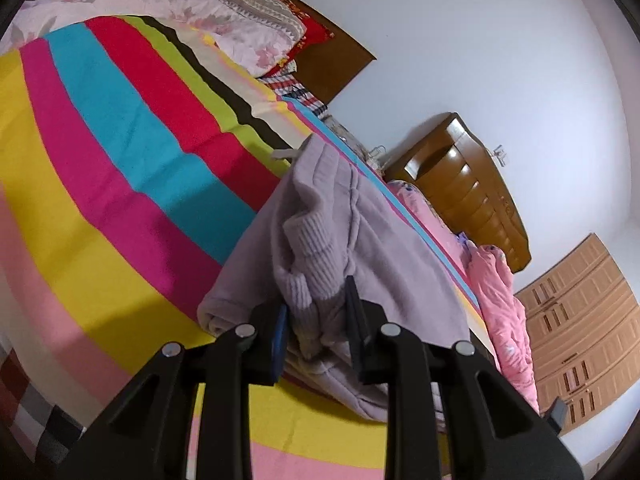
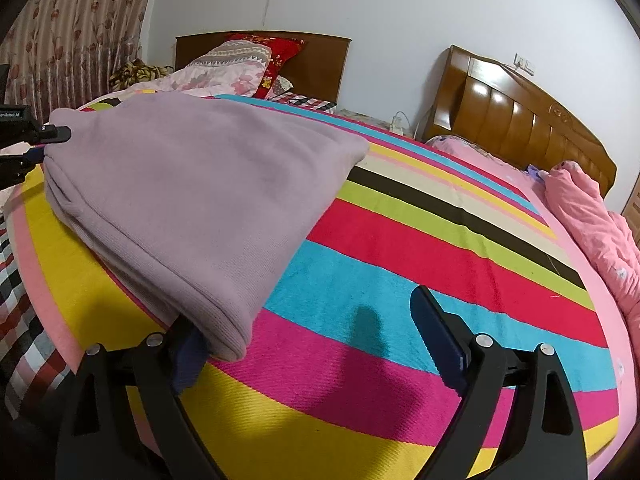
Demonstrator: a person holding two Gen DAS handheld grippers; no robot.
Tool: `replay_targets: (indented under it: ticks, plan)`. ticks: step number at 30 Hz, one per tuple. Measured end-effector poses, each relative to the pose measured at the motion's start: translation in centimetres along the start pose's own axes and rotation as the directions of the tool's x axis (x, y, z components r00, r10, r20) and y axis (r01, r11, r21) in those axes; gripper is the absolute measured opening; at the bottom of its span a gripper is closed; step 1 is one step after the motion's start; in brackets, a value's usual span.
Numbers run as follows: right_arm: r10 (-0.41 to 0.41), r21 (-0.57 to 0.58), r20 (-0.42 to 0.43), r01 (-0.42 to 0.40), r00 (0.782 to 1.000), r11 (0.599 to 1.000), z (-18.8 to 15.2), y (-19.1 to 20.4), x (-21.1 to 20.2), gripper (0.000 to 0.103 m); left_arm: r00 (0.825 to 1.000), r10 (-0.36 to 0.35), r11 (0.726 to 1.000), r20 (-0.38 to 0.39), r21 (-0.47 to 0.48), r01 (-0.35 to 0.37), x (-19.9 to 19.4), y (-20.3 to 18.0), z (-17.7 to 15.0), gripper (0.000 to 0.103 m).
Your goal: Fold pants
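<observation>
The lilac knit pants (image 2: 192, 184) lie folded in a thick stack on the striped blanket (image 2: 400, 240). In the left wrist view my left gripper (image 1: 318, 320) is shut on the ribbed cuffs and bunched edge of the pants (image 1: 312, 264), low over the blanket (image 1: 120, 160). The left gripper also shows at the far left of the right wrist view (image 2: 40, 140), at the pants' far corner. My right gripper (image 2: 312, 340) is open wide; its left finger (image 2: 188, 356) lies under the near folded corner, its right finger (image 2: 436, 340) over bare blanket.
A pink quilt (image 2: 592, 216) lies bunched at the bed's right side by a wooden headboard (image 2: 520, 124). Pillows and floral bedding (image 2: 236, 68) pile at a second headboard behind. A curtain (image 2: 72, 28) hangs left; a wardrobe (image 1: 580, 320) stands beyond.
</observation>
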State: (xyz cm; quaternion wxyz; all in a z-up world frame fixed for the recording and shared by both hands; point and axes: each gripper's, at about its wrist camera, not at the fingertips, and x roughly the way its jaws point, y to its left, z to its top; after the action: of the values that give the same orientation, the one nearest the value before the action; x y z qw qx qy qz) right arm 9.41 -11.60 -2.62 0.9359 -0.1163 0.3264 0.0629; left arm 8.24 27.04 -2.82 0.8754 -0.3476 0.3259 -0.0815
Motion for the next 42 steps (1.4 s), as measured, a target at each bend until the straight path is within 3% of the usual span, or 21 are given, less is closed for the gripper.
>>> replay_targets:
  ticks: [3, 5, 6, 7, 8, 9, 10, 13, 16, 18, 21, 22, 25, 26, 28, 31, 34, 39, 42]
  plan:
    - [-0.001, -0.030, -0.010, 0.001, 1.000, 1.000, 0.1, 0.4, -0.2, 0.088, 0.999, -0.036, 0.999, -0.007, -0.039, 0.036, 0.2, 1.1, 0.0, 0.032]
    - [0.033, -0.079, -0.026, -0.035, 0.999, 0.996, 0.5, 0.3, -1.0, 0.088, 1.000, -0.019, 0.999, -0.012, -0.026, 0.018, -0.5, 0.7, 0.4, 0.041]
    - [0.065, -0.095, -0.029, -0.067, 0.997, 0.993, 0.5, 0.2, -1.5, 0.088, 1.000, 0.016, 1.000, 0.004, -0.012, -0.016, -0.9, 0.3, 0.7, 0.057]
    - [0.142, -0.099, -0.028, -0.144, 0.990, 0.985, 0.6, -0.3, -2.3, 0.088, 0.986, 0.152, 0.988, 0.076, 0.023, -0.154, -2.5, -0.9, 1.0, 0.081]
    - [0.218, -0.086, -0.013, -0.218, 0.976, 0.972, 0.6, -0.6, -3.2, 0.087, 0.959, 0.240, 0.967, 0.148, 0.049, -0.250, -3.6, -1.9, 1.2, 0.085]
    - [0.295, -0.051, 0.021, -0.293, 0.955, 0.955, 0.9, -1.6, -4.2, 0.087, 0.929, 0.283, 0.944, 0.239, 0.104, -0.314, -5.0, -3.6, 1.4, 0.087]
    - [0.323, -0.025, 0.044, -0.322, 0.945, 0.946, 1.2, -2.1, -4.6, 0.087, 0.924, 0.269, 0.936, 0.272, 0.152, -0.318, -5.6, -4.9, 1.6, 0.090]
    - [0.349, 0.089, 0.099, -0.358, 0.932, 0.930, 3.3, -3.8, -4.2, 0.087, 0.961, 0.152, 0.900, 0.229, 0.370, -0.231, -4.8, -10.4, 1.5, 0.097]
    - [0.274, 0.126, 0.092, -0.284, 0.957, 0.950, 5.2, -3.4, -2.3, 0.087, 0.978, 0.125, 0.836, 0.165, 0.513, -0.193, -1.7, -13.7, 0.2, 0.098]
    - [0.263, 0.123, 0.055, -0.268, 0.963, 0.956, 5.7, -2.4, -1.0, 0.087, 0.979, 0.163, 0.793, 0.125, 0.574, -0.205, 1.2, -14.5, -0.9, 0.098]
    - [0.238, -0.025, -0.069, -0.240, 0.969, 0.970, 3.5, 1.4, 0.8, 0.085, 0.951, 0.305, 0.776, 0.054, 0.564, -0.281, 5.4, -12.0, -2.3, 0.098]
    - [0.243, -0.015, -0.044, -0.244, 0.969, 0.970, 2.8, 1.4, 0.7, 0.084, 0.944, 0.328, 0.777, 0.025, 0.561, -0.285, 6.2, -11.2, -2.6, 0.098]
    - [0.315, 0.098, -0.049, -0.309, 0.948, 0.946, 1.7, 0.0, 1.3, 0.084, 0.930, 0.356, 0.672, 0.094, 0.666, -0.324, 6.5, -10.6, -4.7, 0.098]
    - [0.319, 0.095, -0.047, -0.314, 0.947, 0.945, 1.8, -0.2, 1.4, 0.084, 0.922, 0.371, 0.648, 0.115, 0.679, -0.345, 6.7, -10.7, -5.1, 0.098]
    - [0.297, 0.075, -0.041, -0.293, 0.954, 0.953, 2.0, 0.1, 1.2, 0.084, 0.922, 0.371, 0.669, 0.112, 0.656, -0.349, 6.8, -10.7, -4.8, 0.101]
    - [0.250, 0.054, 0.004, -0.250, 0.968, 0.967, 2.4, 0.1, -0.4, 0.084, 0.916, 0.377, 0.661, 0.134, 0.654, -0.368, 6.8, -10.9, -5.2, 0.101]
    - [0.240, 0.083, 0.077, -0.246, 0.968, 0.966, 2.0, -0.7, -2.2, 0.085, 0.921, 0.359, 0.665, 0.150, 0.652, -0.366, 6.7, -10.9, -5.5, 0.101]
    - [0.311, -0.007, -0.108, -0.313, 0.944, 0.950, 0.3, 2.1, 0.6, 0.090, 0.920, 0.343, 0.661, 0.192, 0.646, -0.382, 6.7, -10.8, -6.3, 0.101]
    - [0.303, -0.018, -0.071, -0.305, 0.950, 0.952, 0.9, 2.0, -0.8, 0.082, 0.923, 0.337, 0.664, 0.188, 0.648, -0.374, 6.7, -10.7, -6.2, 0.101]
